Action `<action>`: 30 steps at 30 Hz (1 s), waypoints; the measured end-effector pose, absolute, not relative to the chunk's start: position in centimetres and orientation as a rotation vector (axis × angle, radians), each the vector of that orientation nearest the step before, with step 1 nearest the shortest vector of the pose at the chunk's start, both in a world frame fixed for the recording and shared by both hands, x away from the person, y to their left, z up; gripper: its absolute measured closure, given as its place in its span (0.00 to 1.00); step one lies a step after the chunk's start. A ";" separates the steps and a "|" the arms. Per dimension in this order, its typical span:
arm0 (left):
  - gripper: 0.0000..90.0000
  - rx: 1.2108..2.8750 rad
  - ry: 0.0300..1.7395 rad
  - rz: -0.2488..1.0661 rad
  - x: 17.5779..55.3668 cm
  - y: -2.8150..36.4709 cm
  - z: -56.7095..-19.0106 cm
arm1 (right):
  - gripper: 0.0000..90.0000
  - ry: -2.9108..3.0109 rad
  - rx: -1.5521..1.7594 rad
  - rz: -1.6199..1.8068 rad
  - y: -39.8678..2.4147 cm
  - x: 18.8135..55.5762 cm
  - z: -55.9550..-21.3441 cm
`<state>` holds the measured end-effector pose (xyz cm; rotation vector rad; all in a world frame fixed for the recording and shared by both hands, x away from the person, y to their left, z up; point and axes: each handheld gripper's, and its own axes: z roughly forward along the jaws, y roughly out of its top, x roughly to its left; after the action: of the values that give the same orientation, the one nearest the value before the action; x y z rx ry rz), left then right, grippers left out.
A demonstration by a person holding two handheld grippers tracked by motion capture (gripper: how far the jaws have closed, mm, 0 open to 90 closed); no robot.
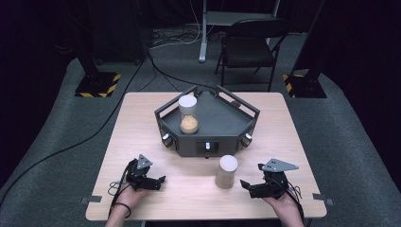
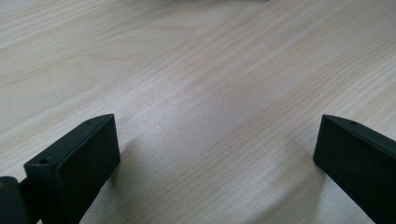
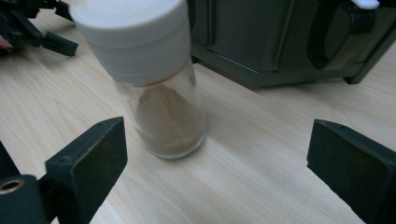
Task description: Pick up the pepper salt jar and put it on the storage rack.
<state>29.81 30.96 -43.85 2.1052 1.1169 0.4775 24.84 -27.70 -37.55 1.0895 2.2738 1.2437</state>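
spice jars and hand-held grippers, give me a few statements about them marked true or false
1. A white-lidded jar stands inside the dark tray. True.
2. The jar on the table lies on its side. False: it stands upright on the table.
3. The right hand-held gripper is shut on that jar. False: its jaws are open, apart from it.
4. The left hand-held gripper is open over bare wood. True.
5. Both jars are empty. False: each holds powder.
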 end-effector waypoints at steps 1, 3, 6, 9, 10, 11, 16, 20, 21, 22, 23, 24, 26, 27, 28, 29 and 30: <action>0.00 2.106 1.116 0.478 29.8 31.0 -43.8 | 0.05 2.278 1.075 1.251 -27.3 24.9 -37.4; 0.00 2.105 1.117 0.477 29.8 31.0 -43.9 | 0.05 2.282 1.070 1.254 -27.2 24.9 -37.3; 0.00 2.104 1.117 0.478 29.8 31.0 -43.9 | 0.06 2.288 1.056 1.258 -26.7 25.1 -37.2; 0.00 2.105 1.118 0.479 29.8 30.9 -43.8 | 0.06 2.292 1.046 1.262 -26.2 25.3 -37.1; 0.00 2.105 1.118 0.479 29.8 30.9 -43.8 | 0.06 2.292 1.044 1.266 -26.1 25.4 -37.1; 0.00 2.105 1.118 0.478 29.8 30.9 -43.8 | 0.06 2.294 1.038 1.270 -26.0 25.5 -37.1; 0.00 2.105 1.118 0.479 29.8 30.9 -43.8 | 0.07 2.313 1.021 1.273 -24.9 26.3 -37.1; 0.00 2.106 1.118 0.479 29.8 30.9 -43.8 | 0.09 2.329 0.996 1.288 -24.0 27.0 -37.1; 0.00 2.105 1.118 0.479 29.8 30.9 -43.8 | 0.09 2.331 0.994 1.287 -23.9 27.1 -37.2; 0.00 2.105 1.118 0.479 29.8 30.9 -43.8 | 0.10 2.333 0.993 1.286 -23.7 27.2 -37.2; 0.00 2.105 1.118 0.478 29.8 30.9 -43.8 | 0.10 2.333 0.993 1.286 -23.7 27.2 -37.2; 0.00 2.105 1.118 0.479 29.8 30.9 -43.8 | 0.10 2.337 0.996 1.285 -23.6 27.4 -37.2; 0.00 2.105 1.118 0.479 29.8 30.9 -43.8 | 0.13 2.339 0.993 1.296 -23.3 27.7 -37.4; 0.00 2.105 1.118 0.479 29.8 30.9 -43.8 | 0.14 2.338 0.990 1.297 -23.2 27.7 -37.5; 0.00 2.105 1.118 0.478 29.8 30.9 -43.8 | 0.14 2.338 0.990 1.297 -23.2 27.7 -37.5; 0.00 2.105 1.118 0.478 29.8 30.9 -43.8 | 0.16 2.337 0.989 1.300 -23.1 27.9 -37.6; 0.00 2.105 1.118 0.479 29.8 30.9 -43.8 | 0.17 2.343 0.985 1.304 -23.0 28.0 -37.7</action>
<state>29.79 30.94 -43.84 2.1053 1.1181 0.4786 28.05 -23.03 -37.67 0.9853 2.3427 1.3036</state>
